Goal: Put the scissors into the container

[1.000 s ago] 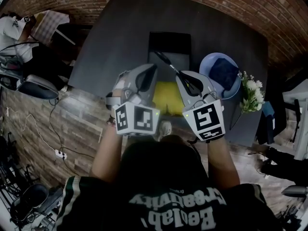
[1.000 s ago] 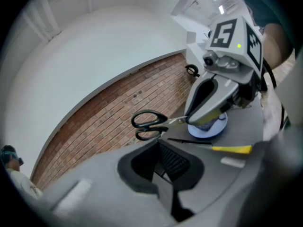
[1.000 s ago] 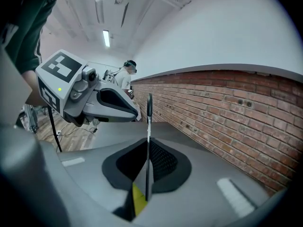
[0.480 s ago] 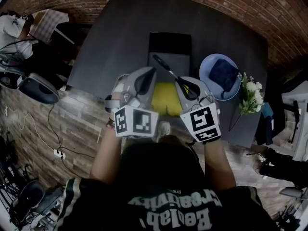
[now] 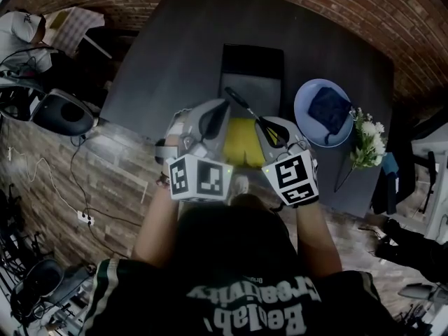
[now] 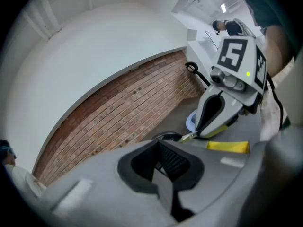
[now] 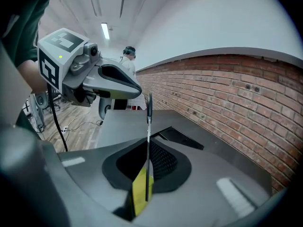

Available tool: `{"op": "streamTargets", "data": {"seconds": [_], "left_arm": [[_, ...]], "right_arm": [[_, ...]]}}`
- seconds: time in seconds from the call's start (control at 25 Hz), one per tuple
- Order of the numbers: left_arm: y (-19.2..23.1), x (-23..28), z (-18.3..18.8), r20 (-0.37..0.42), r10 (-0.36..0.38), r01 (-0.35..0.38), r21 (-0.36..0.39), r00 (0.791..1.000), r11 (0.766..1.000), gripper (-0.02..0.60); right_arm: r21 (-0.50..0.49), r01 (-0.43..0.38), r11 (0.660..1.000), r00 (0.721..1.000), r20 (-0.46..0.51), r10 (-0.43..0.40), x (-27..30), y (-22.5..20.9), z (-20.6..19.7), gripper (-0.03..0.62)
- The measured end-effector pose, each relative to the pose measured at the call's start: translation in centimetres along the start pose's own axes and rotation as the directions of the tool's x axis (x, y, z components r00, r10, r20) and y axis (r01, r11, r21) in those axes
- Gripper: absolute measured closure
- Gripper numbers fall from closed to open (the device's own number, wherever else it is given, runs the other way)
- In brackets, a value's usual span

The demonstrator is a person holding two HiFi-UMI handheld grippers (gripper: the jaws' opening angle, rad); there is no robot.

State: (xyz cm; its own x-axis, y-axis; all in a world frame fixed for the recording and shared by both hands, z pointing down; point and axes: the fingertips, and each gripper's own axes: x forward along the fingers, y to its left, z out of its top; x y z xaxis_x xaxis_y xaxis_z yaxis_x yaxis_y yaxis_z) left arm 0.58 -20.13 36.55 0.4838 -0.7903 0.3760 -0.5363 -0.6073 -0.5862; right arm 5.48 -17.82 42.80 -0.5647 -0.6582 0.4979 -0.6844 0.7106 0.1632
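Yellow-handled scissors [image 7: 147, 136] are pinched in the right gripper [image 7: 144, 174], blades pointing ahead toward the container [image 5: 253, 60]. Held so thinly, they may pivot and land outside it.

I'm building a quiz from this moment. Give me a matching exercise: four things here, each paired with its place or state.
Things:
1 scissors
2 left gripper
3 blue bowl
4 flowers

Places or states:
a shut, with nothing in it
b just right of the bowl
c has a dark blue item inside
d clamped in the right gripper

Pairs: 1-d, 2-a, 3-c, 4-b
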Motion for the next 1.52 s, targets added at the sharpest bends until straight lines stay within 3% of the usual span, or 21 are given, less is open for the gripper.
{"op": "streamTargets", "data": {"seconds": [1.52], "left_arm": [[-0.4,0.1,-1.2,-0.021,-0.009,0.009,-0.005,1.0,1.0,0.578]], "right_arm": [[0.054,-0.076,0.996,0.988,-0.128,0.082,3.2,2.4,-6.0,0.574]]}}
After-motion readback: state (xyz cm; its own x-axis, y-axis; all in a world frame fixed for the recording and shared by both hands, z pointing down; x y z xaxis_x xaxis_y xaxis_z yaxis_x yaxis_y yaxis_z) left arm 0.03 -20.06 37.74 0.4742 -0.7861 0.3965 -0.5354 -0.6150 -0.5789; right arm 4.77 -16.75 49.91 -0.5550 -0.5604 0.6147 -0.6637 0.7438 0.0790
